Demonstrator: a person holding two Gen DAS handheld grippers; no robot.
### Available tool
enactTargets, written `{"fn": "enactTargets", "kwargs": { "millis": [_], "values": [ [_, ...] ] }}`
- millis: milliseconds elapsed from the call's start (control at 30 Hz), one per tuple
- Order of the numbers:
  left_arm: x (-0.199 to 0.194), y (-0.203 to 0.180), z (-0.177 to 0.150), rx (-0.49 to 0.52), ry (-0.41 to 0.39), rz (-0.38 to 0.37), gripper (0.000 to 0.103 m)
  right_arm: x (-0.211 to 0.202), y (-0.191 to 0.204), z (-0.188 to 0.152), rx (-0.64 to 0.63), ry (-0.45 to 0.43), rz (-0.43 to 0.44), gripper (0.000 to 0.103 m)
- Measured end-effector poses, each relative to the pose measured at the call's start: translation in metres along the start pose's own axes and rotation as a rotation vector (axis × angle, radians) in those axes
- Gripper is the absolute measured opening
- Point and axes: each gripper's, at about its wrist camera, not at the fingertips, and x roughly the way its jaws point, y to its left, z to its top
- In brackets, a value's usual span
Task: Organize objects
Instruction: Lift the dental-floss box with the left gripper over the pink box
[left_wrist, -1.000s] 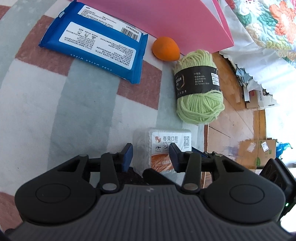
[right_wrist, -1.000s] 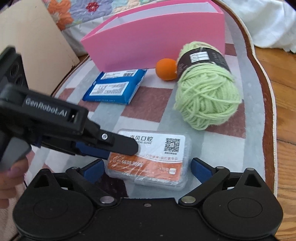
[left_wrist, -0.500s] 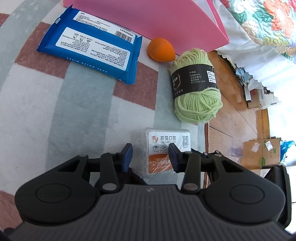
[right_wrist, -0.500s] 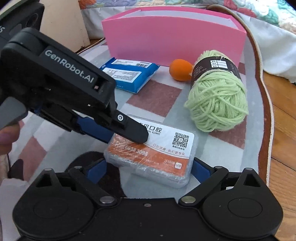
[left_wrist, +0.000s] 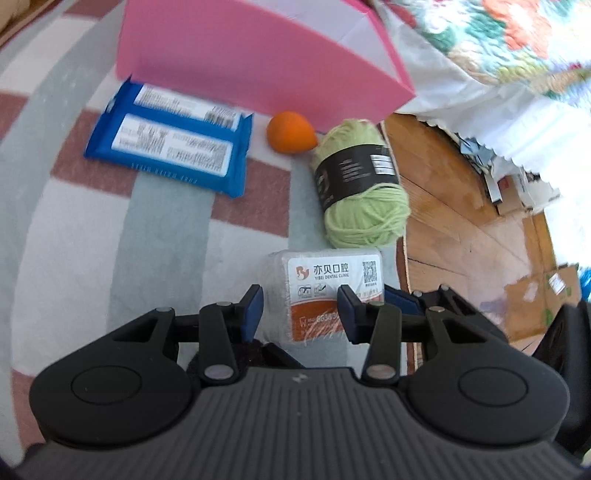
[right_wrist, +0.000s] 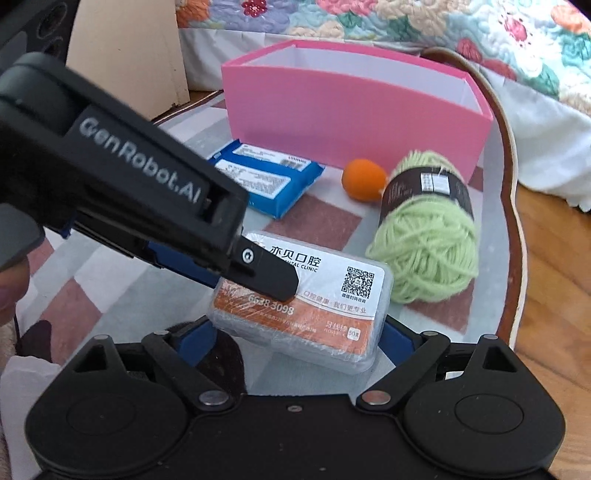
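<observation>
A clear floss-pick box (right_wrist: 306, 314) with an orange and white label hangs tilted just above the rug. My right gripper (right_wrist: 295, 338) is shut on it, one blue pad at each short end. My left gripper (left_wrist: 301, 308) comes in from the left and is shut on the same box (left_wrist: 325, 291), one finger on the label face and the other under it. Beyond lie a green yarn ball (right_wrist: 424, 236), an orange egg-shaped sponge (right_wrist: 364, 179) and a blue wipes pack (right_wrist: 266, 181), all in front of an open pink box (right_wrist: 351, 122).
A checked grey, white and red rug (left_wrist: 74, 240) covers the floor, and its brown edge (right_wrist: 511, 221) curves on the right. Bare wooden floor (left_wrist: 461, 229) lies past it. A floral bedspread (right_wrist: 406, 22) hangs behind the pink box. A hand (right_wrist: 11, 280) shows at far left.
Both grippers have risen with the floss-pick box between them. The box has left the rug and tilted. The pink box's open top has come into the right wrist view.
</observation>
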Motion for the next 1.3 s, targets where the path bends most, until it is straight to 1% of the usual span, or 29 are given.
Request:
{"fn": "enactTargets", "kwargs": {
  "millis": [167,333,467,500,600,633,767,867,1033,1300],
  "values": [
    [-0.015,-0.008,0.000,0.028,-0.027,-0.001,0.042,-0.013,0.000,0.012,-0.009,0.002,0.006,0.095],
    [-0.031,-0.011,0.000,0.017,-0.054,-0.018,0.042,-0.025,0.001,0.021,-0.045,-0.025,0.008,0.095],
    [-0.040,-0.022,-0.001,0.052,-0.075,-0.001,0.042,-0.035,0.000,0.027,-0.056,-0.042,0.014,0.095],
    [-0.043,-0.023,0.000,0.053,-0.078,0.003,0.042,-0.040,0.005,0.022,-0.059,-0.046,0.013,0.095],
    [-0.051,-0.028,0.002,0.048,-0.089,0.003,0.042,-0.048,0.012,0.023,-0.080,-0.056,0.003,0.095],
    [-0.055,-0.030,0.003,0.051,-0.093,0.002,0.042,-0.046,0.011,0.031,-0.088,-0.060,-0.001,0.095],
    [-0.070,-0.038,0.007,0.071,-0.107,0.005,0.041,-0.060,0.009,0.043,-0.093,-0.064,0.005,0.095],
    [-0.082,-0.044,0.010,0.085,-0.109,0.011,0.043,-0.069,0.011,0.052,-0.088,-0.061,0.019,0.095],
    [-0.106,-0.055,0.017,0.104,-0.110,0.033,0.043,-0.085,0.024,0.063,-0.169,-0.093,-0.008,0.095],
    [-0.142,-0.069,0.030,0.127,-0.178,0.025,0.042,-0.104,0.022,0.088,-0.155,-0.138,0.026,0.095]
  ]
}}
